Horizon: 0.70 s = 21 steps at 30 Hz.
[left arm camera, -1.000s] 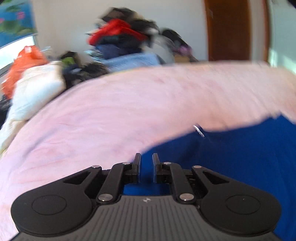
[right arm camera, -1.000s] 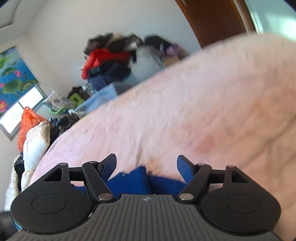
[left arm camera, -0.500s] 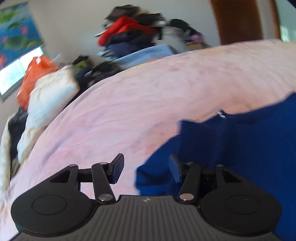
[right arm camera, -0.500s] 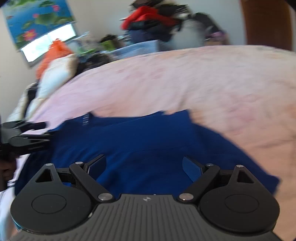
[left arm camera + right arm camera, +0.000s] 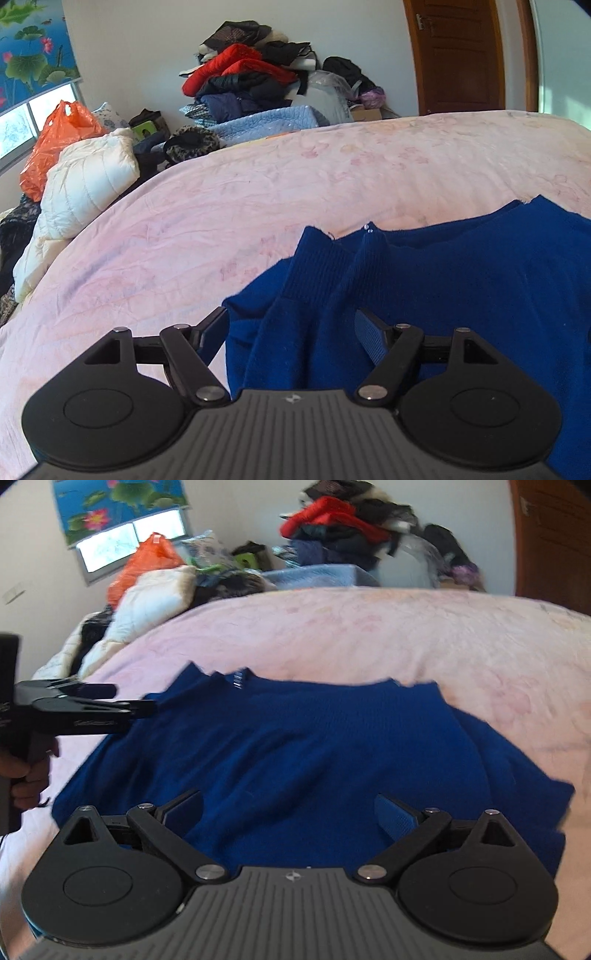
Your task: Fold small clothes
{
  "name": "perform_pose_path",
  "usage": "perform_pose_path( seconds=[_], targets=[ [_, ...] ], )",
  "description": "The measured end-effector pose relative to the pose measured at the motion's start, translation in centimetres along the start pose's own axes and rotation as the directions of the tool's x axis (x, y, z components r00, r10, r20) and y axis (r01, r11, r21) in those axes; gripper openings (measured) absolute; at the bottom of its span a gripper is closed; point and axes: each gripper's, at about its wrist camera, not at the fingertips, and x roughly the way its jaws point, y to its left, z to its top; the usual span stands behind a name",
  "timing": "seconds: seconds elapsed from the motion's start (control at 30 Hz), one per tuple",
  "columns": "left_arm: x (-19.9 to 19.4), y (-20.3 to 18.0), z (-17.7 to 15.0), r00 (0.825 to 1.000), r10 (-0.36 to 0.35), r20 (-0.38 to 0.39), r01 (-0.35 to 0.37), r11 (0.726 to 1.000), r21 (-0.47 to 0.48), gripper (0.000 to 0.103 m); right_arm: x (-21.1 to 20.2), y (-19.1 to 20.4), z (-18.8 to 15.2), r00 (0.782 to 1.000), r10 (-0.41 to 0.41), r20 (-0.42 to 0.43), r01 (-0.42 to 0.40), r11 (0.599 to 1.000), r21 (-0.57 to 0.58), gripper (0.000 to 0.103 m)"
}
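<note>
Lower centre of frame: your left gripper (image 5: 291,326) jaws opening, blue sweater (image 5: 461,280) fold between, unpressed. Your right gripper (image 5: 290,810) opening wide above sweater on pink bedsheet (image 5: 369,627).

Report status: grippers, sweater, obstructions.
Left gripper opening, sweater fabric loose between fingers. Right gripper opening over sweater, nothing gripped. Sweater lies on pink bedspread. No obstructions.

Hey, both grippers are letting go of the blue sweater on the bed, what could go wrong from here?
1. The left gripper is opening with the bunched sleeve cuff between its pads; pulling back could snag and drag it.
2. The blue sweater lies rumpled, so the next fold may come out crooked.
3. The right gripper is opening low over the knit; it might catch fabric.
</note>
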Motion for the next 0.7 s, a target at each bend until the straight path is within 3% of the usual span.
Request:
perform_pose_path(
  seconds=[0.17,0.23,0.4,0.7],
  targets=[
    [0.4,-0.8,-1.2,0.999,0.004,-0.035,-0.007,0.997,-0.080,0.075,0.0,-1.3,-1.5,0.999,-0.012,0.034,0.010,0.999,0.038,0.102],
    [0.6,-1.2,-1.8,0.999,-0.002,-0.045,-0.003,0.994,-0.105,0.080,0.2,-0.5,-2.1,0.998,-0.045,0.045,0.045,0.999,-0.010,0.102],
    [0.6,-2.3,-2.8,0.999,0.043,-0.026,-0.045,0.995,-0.090,0.083,0.6,2.0,-4.1,0.983,-0.147,0.107,0.163,0.972,-0.167,0.103],
    [0.8,-2.1,-3.3,0.999,0.044,-0.018,-0.046,0.992,-0.114,0.088,0.2,1.4,-4.3,0.984,-0.127,0.125,0.144,0.979,-0.142,0.103]
  ],
)
